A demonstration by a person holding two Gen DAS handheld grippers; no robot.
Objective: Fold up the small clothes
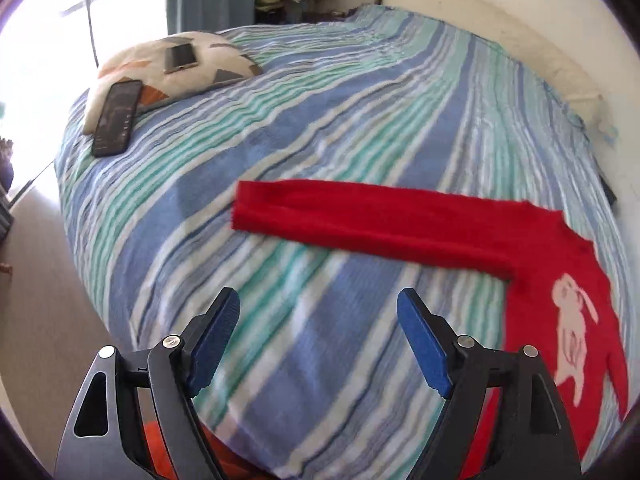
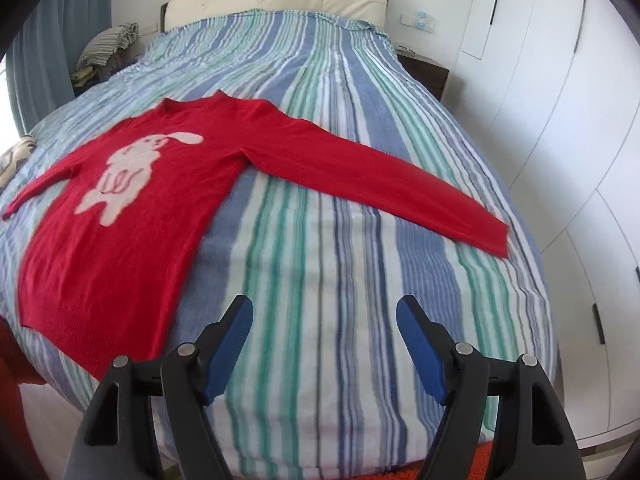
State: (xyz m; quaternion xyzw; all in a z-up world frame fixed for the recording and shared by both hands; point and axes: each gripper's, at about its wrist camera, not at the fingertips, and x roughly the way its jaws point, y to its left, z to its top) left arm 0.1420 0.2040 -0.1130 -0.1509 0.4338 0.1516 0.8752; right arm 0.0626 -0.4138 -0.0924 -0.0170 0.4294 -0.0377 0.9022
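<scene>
Ahead of both spread, empty fingers (image 1: 318, 304) (image 2: 325, 312), red sweater (image 2: 132, 200) flat; fuzzy knit may bunch, sleeve (image 2: 360, 172) drag.

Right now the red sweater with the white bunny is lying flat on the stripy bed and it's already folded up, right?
Not folded. The right wrist view shows the red sweater spread flat on the stripy bed, both sleeves stretched out. The white bunny part is right.

No readable text anywhere; the sweater (image 2: 132, 216) just has a white bunny picture, no letters or numbers.
</scene>
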